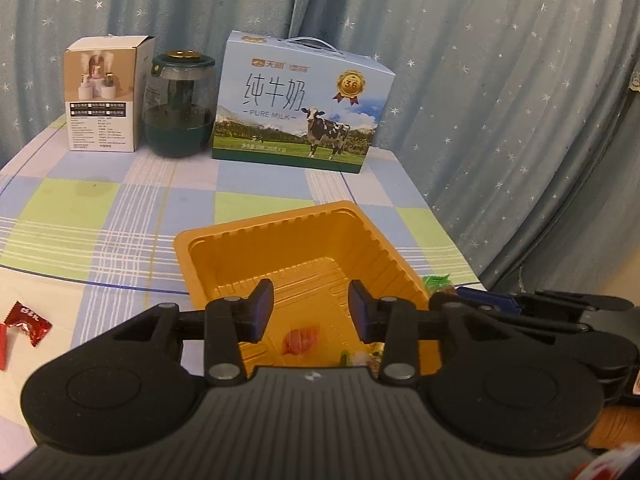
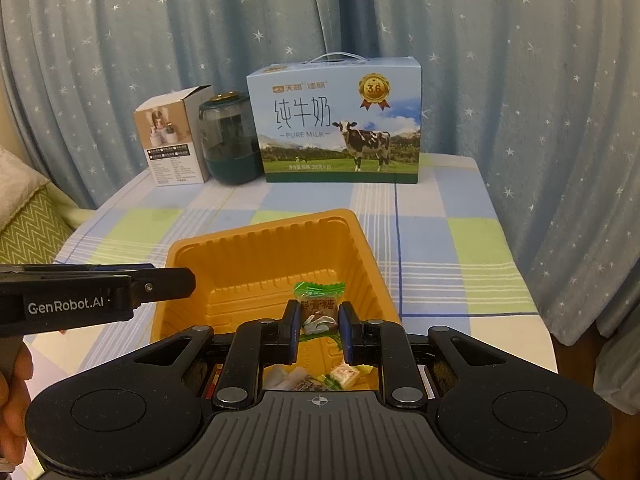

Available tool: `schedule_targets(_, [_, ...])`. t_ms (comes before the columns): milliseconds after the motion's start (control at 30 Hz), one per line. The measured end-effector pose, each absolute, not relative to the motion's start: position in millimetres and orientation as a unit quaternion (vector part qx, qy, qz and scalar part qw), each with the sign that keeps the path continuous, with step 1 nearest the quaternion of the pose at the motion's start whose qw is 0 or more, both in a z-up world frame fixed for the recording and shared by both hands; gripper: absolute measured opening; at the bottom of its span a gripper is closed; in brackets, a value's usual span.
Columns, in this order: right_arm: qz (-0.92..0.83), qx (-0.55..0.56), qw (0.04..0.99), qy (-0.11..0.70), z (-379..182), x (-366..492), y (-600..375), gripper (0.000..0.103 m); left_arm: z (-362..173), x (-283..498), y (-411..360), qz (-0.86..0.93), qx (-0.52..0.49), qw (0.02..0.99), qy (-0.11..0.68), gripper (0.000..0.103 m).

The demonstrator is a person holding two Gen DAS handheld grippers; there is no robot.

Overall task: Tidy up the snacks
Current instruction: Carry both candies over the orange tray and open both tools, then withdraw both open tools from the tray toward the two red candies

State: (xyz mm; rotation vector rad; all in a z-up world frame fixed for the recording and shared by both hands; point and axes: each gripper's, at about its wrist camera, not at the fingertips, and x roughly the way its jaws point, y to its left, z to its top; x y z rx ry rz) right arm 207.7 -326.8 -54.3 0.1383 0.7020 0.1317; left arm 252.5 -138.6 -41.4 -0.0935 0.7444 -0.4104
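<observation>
An orange plastic tray [image 1: 280, 236] sits on the checked tablecloth. Over it my left gripper [image 1: 311, 306] stands open with nothing between its pads. A red-orange candy [image 1: 301, 340] lies on the tray floor just below the gap. My right gripper [image 2: 320, 314] is shut on a green-wrapped candy [image 2: 319, 294], held above the tray [image 2: 260, 240]. Several wrapped candies [image 2: 344, 376] lie in the tray's near end. In the right wrist view the left gripper's fingers [image 2: 172, 280] reach in over the tray's left rim. In the left wrist view the right gripper [image 1: 472, 298] shows at the right with the green candy [image 1: 438, 282].
A red candy [image 1: 26, 326] lies on the cloth to the tray's left. At the back stand a milk carton box [image 1: 300, 100], a dark green jar [image 1: 178, 108] and a white box [image 1: 106, 92]. A starred curtain hangs behind; the table's right edge [image 2: 516, 264] drops off.
</observation>
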Motion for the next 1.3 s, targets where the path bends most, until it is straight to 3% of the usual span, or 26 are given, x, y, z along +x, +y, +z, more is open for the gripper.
schedule_targets(833, [0.101,0.1,0.931,0.336,-55,231,-310,0.021,-44,222,-85,-0.152,-0.054,0.918,0.363,0.047])
schedule_targets(867, [0.1,0.104,0.931,0.335,-55,231,-310,0.024,-45,221,-84,-0.151,-0.056,0.918,0.363,0.048])
schedule_targets(967, [0.091,0.121,0.933,0.326,-55,227,-315,0.063,-46,218,-80,-0.147,-0.059,0.918,0.364,0.051])
schedule_targets(1300, [0.071,0.13,0.928,0.342,-57,197,-322,0.063,-44,201,-70,-0.136,-0.056,0.919,0.366,0.052])
